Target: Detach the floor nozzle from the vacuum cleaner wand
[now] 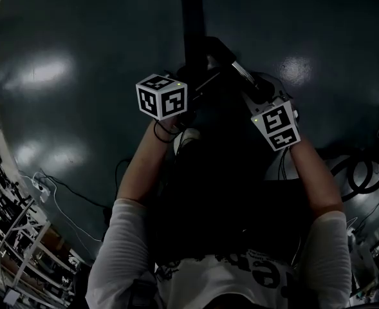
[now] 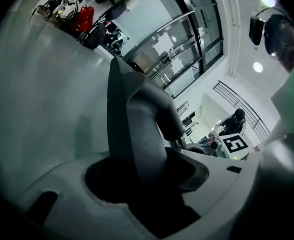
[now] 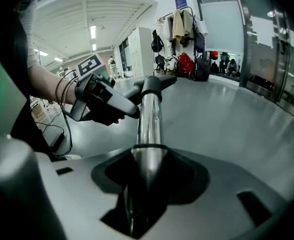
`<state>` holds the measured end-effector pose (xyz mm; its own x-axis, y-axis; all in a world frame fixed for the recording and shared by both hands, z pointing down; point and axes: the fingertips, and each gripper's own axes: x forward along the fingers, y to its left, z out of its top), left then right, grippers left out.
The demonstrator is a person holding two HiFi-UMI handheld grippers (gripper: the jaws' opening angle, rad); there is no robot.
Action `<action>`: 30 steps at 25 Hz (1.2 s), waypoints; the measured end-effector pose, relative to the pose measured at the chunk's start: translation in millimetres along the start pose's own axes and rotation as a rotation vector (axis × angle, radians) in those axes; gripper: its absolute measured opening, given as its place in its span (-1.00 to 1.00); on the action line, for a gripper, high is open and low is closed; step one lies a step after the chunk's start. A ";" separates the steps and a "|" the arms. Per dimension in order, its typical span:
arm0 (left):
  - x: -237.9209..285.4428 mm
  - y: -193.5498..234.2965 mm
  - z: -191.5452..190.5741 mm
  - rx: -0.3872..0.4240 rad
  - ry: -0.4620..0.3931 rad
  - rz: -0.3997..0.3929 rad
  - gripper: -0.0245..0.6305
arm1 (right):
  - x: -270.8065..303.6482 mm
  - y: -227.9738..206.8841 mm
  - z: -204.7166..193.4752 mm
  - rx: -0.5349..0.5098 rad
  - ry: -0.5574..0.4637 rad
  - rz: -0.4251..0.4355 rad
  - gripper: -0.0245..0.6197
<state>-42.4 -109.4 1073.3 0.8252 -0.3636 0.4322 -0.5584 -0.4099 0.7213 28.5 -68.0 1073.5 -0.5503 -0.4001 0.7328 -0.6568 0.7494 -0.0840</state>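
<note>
The head view is dark. The black floor nozzle (image 1: 192, 24) hangs over the floor ahead of me, and its neck leads back to the silver wand (image 3: 147, 129). My right gripper (image 3: 144, 184) is shut on the wand, which runs straight out between its jaws to the nozzle neck (image 3: 154, 84). My left gripper (image 2: 151, 184) is closed round the dark grey curved nozzle neck (image 2: 147, 134), which fills the gap between its jaws. From the right gripper view, the left gripper (image 3: 99, 101) reaches the wand from the left. Both marker cubes (image 1: 162, 96) (image 1: 278, 126) flank the wand.
A glossy dark floor (image 1: 67, 69) lies all round. Cables (image 1: 363, 172) lie at the right and racks (image 1: 9, 237) at the lower left. A coat stand with bags (image 3: 186, 44) and a glass wall (image 3: 266, 44) stand far off. My shoe (image 1: 186, 140) is below the grippers.
</note>
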 end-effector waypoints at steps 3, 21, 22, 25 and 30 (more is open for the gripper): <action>-9.4 -34.0 28.8 -0.028 -0.020 -0.028 -0.26 | -24.9 -9.1 21.9 0.004 -0.019 -0.029 -0.36; -197.0 -481.5 256.3 0.267 0.044 -0.097 -0.57 | -407.2 23.2 311.1 -0.020 -0.027 -0.117 -0.37; -210.2 -508.6 266.5 0.298 0.049 -0.098 -0.57 | -432.1 29.1 326.6 -0.015 -0.031 -0.128 -0.37; -250.0 -589.1 283.2 0.383 0.045 -0.095 -0.57 | -507.4 52.5 361.9 -0.013 -0.048 -0.161 -0.37; -297.9 -708.3 278.4 0.508 0.001 -0.087 -0.58 | -622.7 91.4 383.6 -0.048 -0.115 -0.214 -0.37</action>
<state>83.6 56.4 283.0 0.8706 -0.3093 0.3827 -0.4581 -0.7933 0.4010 113.4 47.2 350.5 -0.4578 -0.6077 0.6489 -0.7409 0.6643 0.0994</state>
